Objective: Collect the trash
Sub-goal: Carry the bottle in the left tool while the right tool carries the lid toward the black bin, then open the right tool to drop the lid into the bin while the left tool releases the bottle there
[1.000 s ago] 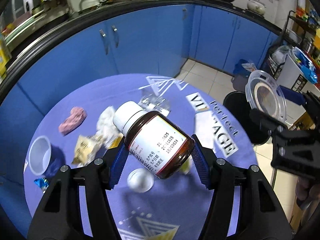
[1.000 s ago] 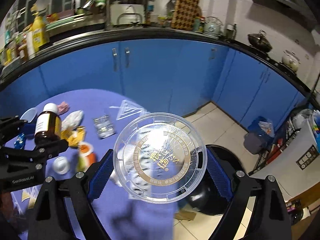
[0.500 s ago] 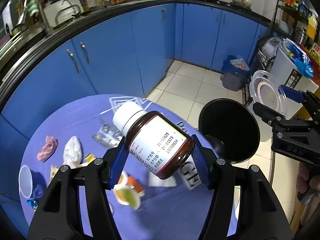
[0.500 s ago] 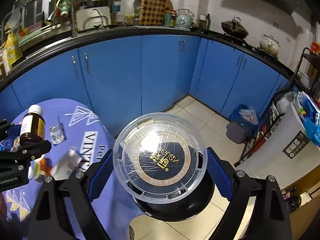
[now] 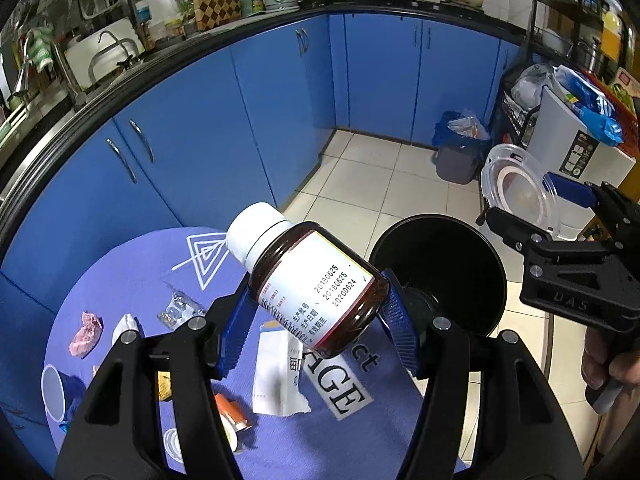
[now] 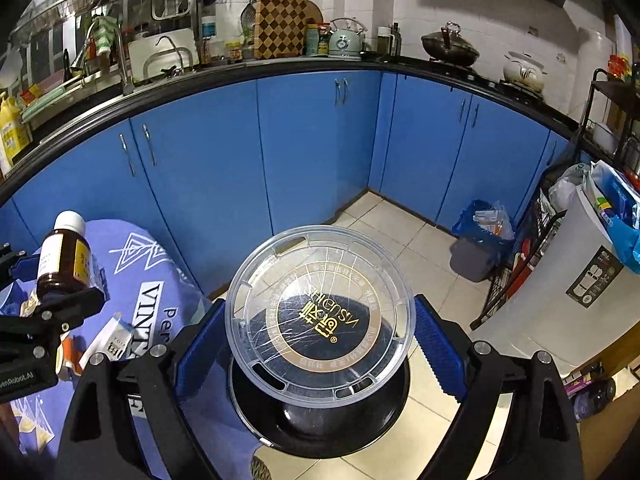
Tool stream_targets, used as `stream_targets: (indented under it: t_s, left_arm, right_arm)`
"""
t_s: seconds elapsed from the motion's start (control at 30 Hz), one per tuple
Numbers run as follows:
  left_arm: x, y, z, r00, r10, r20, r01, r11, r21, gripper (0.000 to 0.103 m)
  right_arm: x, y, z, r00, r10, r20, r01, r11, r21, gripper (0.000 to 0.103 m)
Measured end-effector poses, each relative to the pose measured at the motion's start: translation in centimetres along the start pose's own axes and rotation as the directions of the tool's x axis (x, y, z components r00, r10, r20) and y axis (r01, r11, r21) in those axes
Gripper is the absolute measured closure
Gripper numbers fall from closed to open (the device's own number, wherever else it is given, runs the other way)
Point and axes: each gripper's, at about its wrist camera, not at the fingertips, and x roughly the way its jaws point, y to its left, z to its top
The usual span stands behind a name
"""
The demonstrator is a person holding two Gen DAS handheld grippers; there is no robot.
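Observation:
A brown medicine bottle (image 5: 312,280) with a white cap and a white label lies tilted between the blue pads of my left gripper (image 5: 316,292), which is shut on it above the right edge of the purple-clothed table (image 5: 140,280). A black round bin (image 5: 440,256) stands on the floor just to the right of the table. My right gripper (image 6: 320,340) is shut on a clear round plastic lid (image 6: 320,312), and it hangs right over the black bin (image 6: 320,440). The right wrist view shows the bottle (image 6: 64,256) and the left gripper (image 6: 52,284) at its left.
On the table lie a pink scrap (image 5: 86,334), a blister pack (image 5: 176,308), a white paper packet (image 5: 276,372) and a white cup (image 5: 54,392). A grey bin with a blue bag (image 5: 460,148) stands by the blue cabinets. A tall white bin (image 6: 568,280) is at the right.
Both grippers have swung right, off the middle of the table toward the black bin. The lid now hangs over the bin's mouth. Both grips are unchanged.

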Motion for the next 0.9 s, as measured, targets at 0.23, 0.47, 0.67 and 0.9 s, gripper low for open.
stream_targets:
  t_s: [0.23, 0.47, 0.67, 0.9]
  left_arm:
    - [0.3, -1.0, 0.7, 1.000, 0.004, 0.003, -0.004, 1.000, 0.013, 0.041]
    - [0.7, -1.8, 1.4, 1.000, -0.001, 0.006, 0.000, 1.000, 0.016, 0.041]
    - [0.8, -2.0, 1.6, 1.000, -0.001, 0.005, 0.001, 1.000, 0.015, 0.041]
    - [1.0, -2.2, 1.9, 1.000, -0.008, -0.002, 0.008, 1.000, 0.005, 0.041]
  right_arm:
    - [0.3, -0.9, 0.5, 1.000, -0.004, 0.016, 0.004, 1.000, 0.007, 0.016]
    - [0.9, -1.3, 0.8, 1.000, -0.016, 0.011, 0.016, 1.000, -0.011, 0.016]
    - [1.9, -1.3, 1.0, 0.997, -0.071, -0.014, 0.070, 0.997, -0.036, 0.010]
    - [2.3, -1.3, 0.7, 0.998, -0.060, -0.004, 0.060, 0.997, -0.043, 0.010]
